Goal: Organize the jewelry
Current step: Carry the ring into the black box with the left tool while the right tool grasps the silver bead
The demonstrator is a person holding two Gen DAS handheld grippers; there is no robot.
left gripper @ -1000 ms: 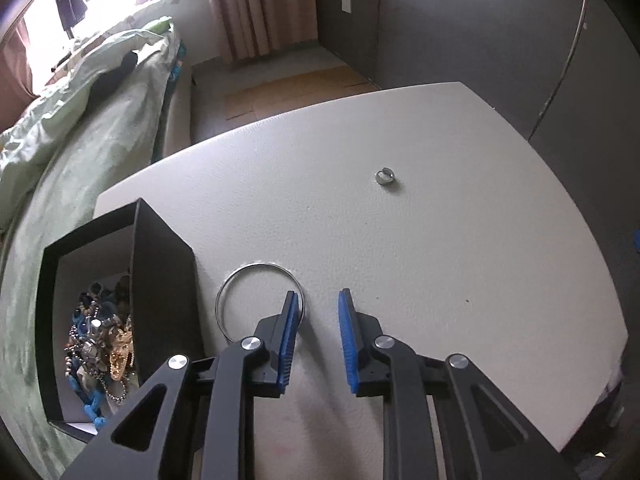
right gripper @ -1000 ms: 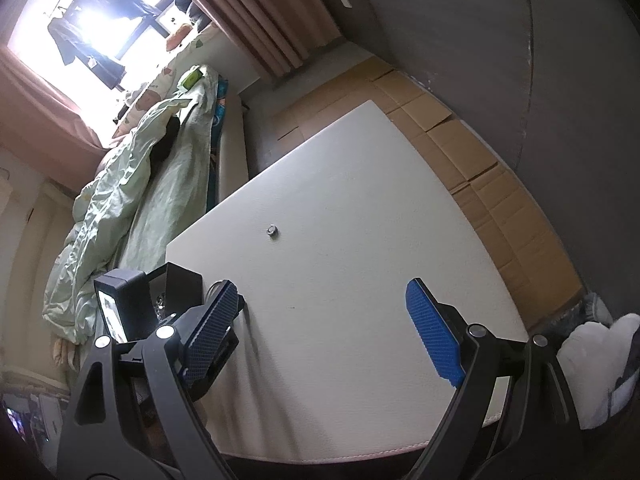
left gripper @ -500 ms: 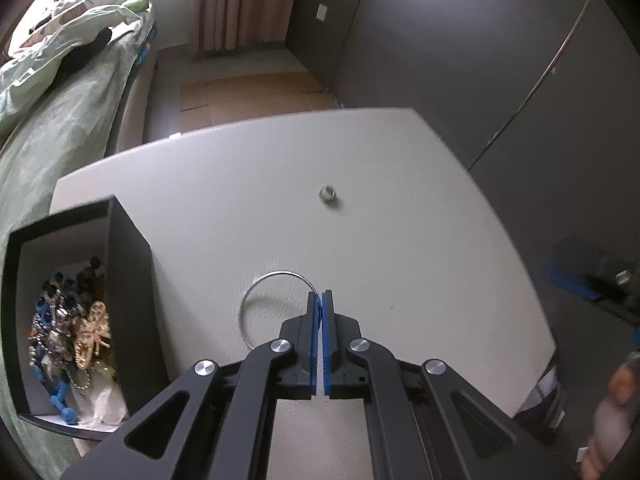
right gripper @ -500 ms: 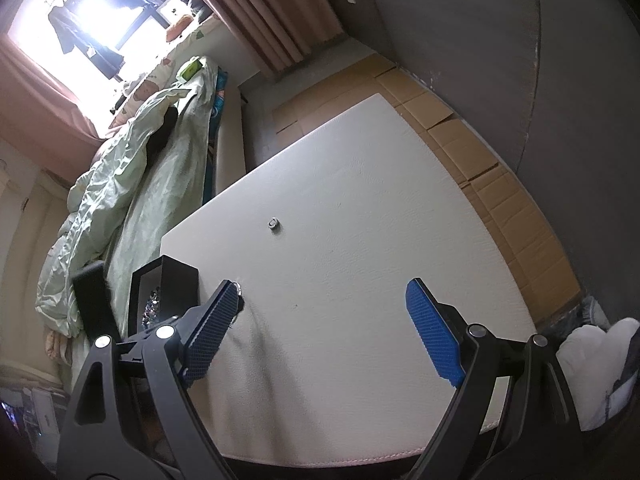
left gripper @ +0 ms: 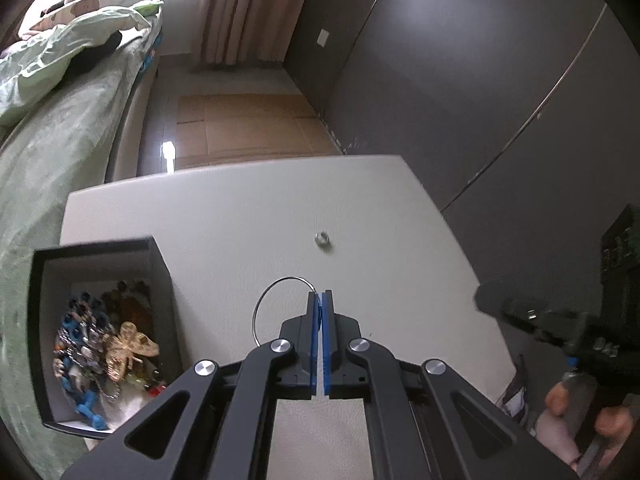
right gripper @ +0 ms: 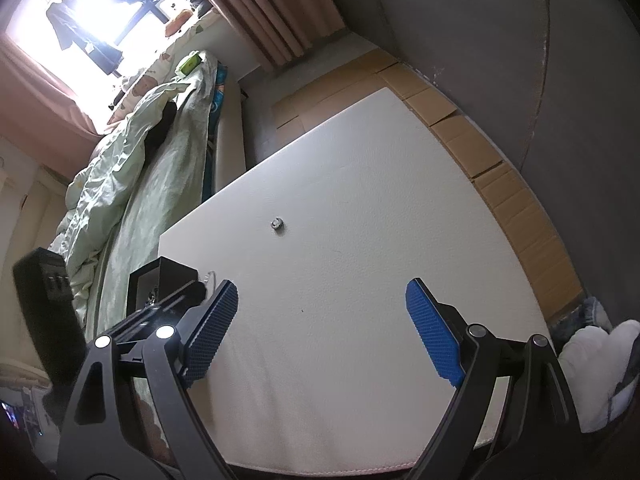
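A bedroom is seen around a white table (left gripper: pixel 248 216), with a bed under a pale green duvet (right gripper: pixel 132 168) along one side, pink curtains (right gripper: pixel 276 12) by a bright window, dark grey wall panels (left gripper: pixel 460 80) and flattened cardboard (left gripper: pixel 248 124) laid on the floor. An open black box (left gripper: pixel 162 276) is set at the table's near left corner, and mixed jewelry (left gripper: pixel 108 344) is heaped inside it, a gold butterfly piece among beads and chain. The right gripper (right gripper: pixel 320 328) is held above the table's near edge with its blue pads spread wide and nothing between them. The left gripper (left gripper: pixel 321 300) is pressed together on the rim of a thin silver bangle (left gripper: pixel 276 292), just right of the box; whether the bangle is lifted cannot be told. A small silver ring (left gripper: pixel 321 237) is left on the table farther out, well apart from both grippers.
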